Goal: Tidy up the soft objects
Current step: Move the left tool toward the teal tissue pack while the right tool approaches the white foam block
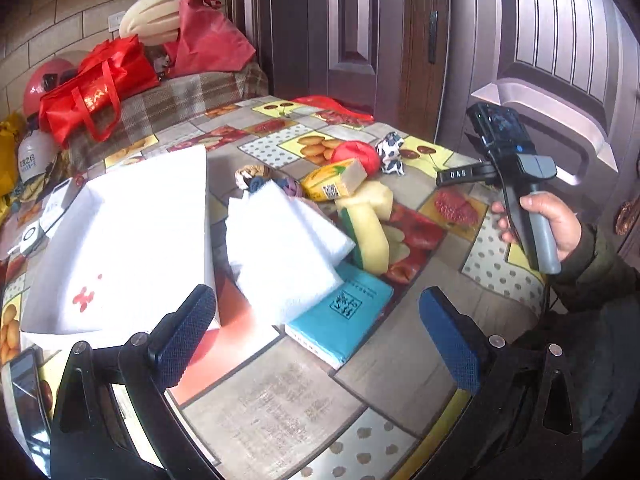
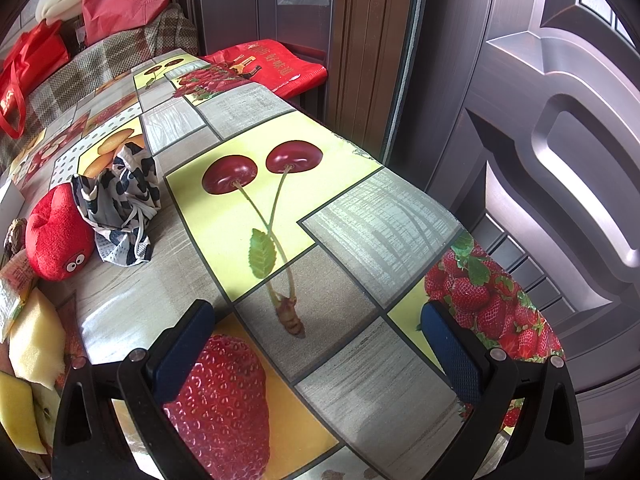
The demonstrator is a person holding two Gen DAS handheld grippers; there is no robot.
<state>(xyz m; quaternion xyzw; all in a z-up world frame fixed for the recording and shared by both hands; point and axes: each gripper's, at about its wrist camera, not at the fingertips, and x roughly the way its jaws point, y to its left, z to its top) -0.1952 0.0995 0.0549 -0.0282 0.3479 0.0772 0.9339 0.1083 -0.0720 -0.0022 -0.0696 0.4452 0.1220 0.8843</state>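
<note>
Left tongs (image 1: 316, 340) hovering spread and empty over the surface (image 1: 280, 400); white box (image 1: 120, 240) lying open, likely awaiting white foam pad (image 1: 280, 248), yellow sponge (image 1: 368, 232), red plush (image 2: 56, 232); right tongs (image 2: 318, 348) spread, holding nothing.

Fruit-print tablecloth (image 2: 352, 216) covers table. Dark brown panelled doors (image 1: 352, 28) behind and right. Pale brick-pattern wall (image 1: 52, 12) at left. Plaid-covered furniture (image 1: 172, 100) beside table. Daylight.
</note>
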